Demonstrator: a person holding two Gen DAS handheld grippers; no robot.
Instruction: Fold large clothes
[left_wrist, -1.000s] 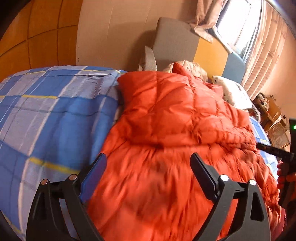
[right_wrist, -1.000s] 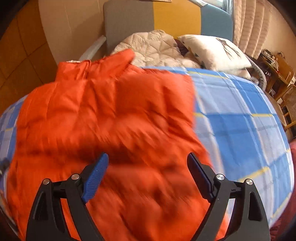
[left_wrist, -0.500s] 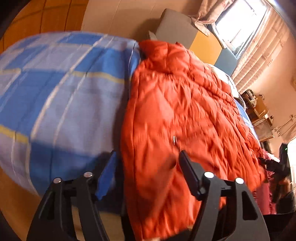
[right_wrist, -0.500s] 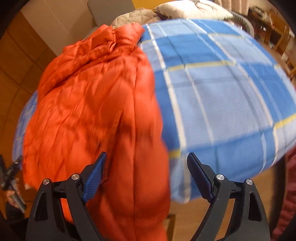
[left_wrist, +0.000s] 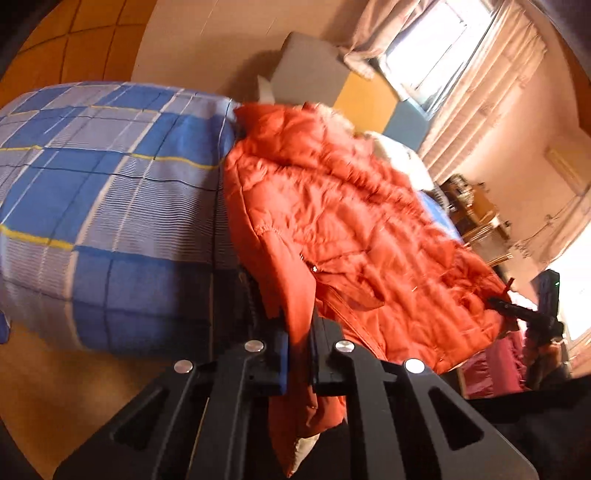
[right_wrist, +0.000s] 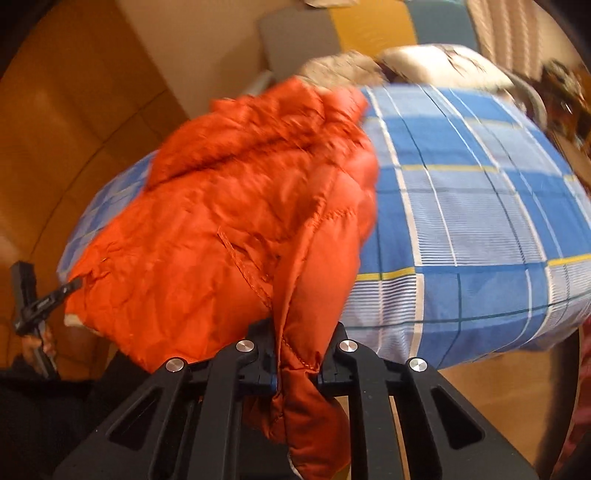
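Orange jacket (left_wrist: 343, 218) hem pinched by just-closed left gripper (left_wrist: 299, 332) and right gripper (right_wrist: 299, 350)

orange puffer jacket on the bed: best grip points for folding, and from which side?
Grip the orange puffer jacket at its two bottom hem corners, coming from the foot edge of the bed, where the hem hangs over. The thin stitched hem fits between the fingers; the quilted body is too bulky. The left gripper and right gripper are both shut on those corners.
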